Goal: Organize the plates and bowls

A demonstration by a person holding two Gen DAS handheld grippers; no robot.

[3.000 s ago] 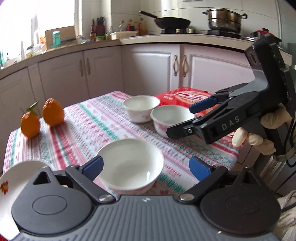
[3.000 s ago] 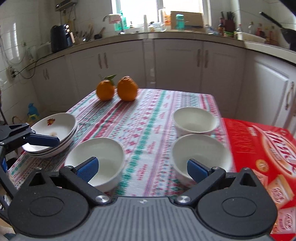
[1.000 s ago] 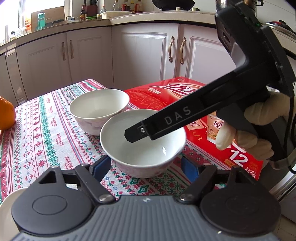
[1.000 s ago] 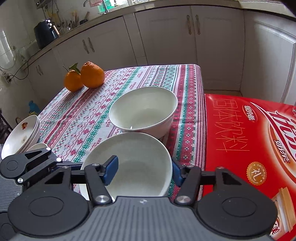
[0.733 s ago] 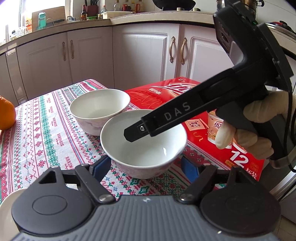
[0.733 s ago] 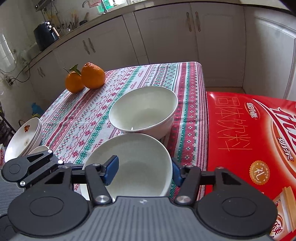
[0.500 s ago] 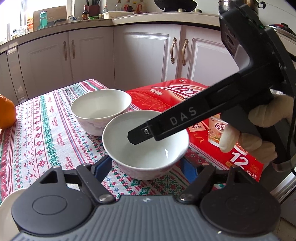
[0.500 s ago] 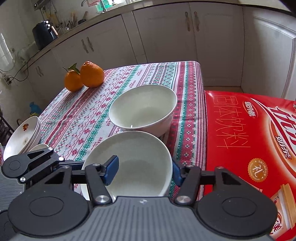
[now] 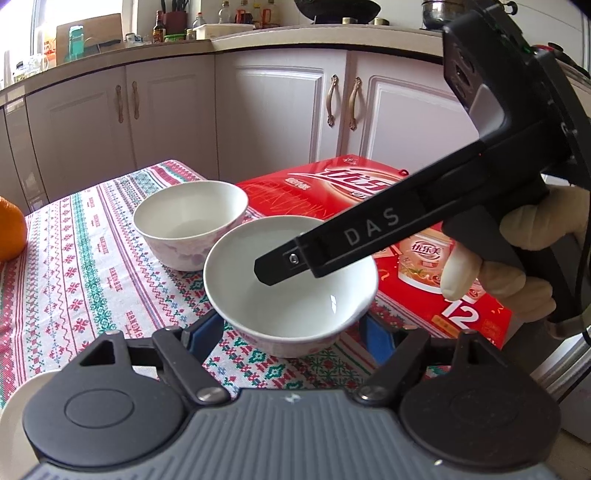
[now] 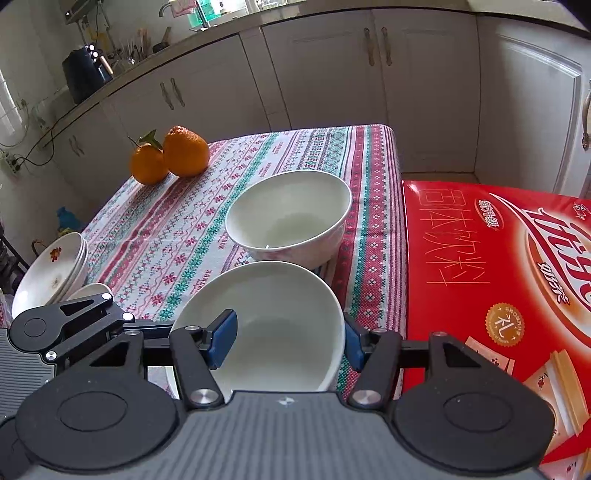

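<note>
I have the near white bowl [image 10: 273, 325] on the striped tablecloth [image 10: 192, 229], right in front of the far bowl [image 10: 291, 214]. It is hard, smooth and slippery, and it can break. My right gripper [image 10: 288, 339] pinches its wall, one pad inside and one outside. My left gripper [image 9: 291, 332] hugs its sides; I think the pads touch, but I cannot be sure. The bowl is round, with no long side, and opens upward.

This is a home kitchen: cream cabinet doors [image 9: 280, 110] run along the back of the frame, a counter [image 9: 147, 46] at upper left carries bottles [image 9: 159, 31], a wok [image 9: 336, 7] sits at top centre, and a table wears a patterned tablecloth [image 10: 207, 221].
</note>
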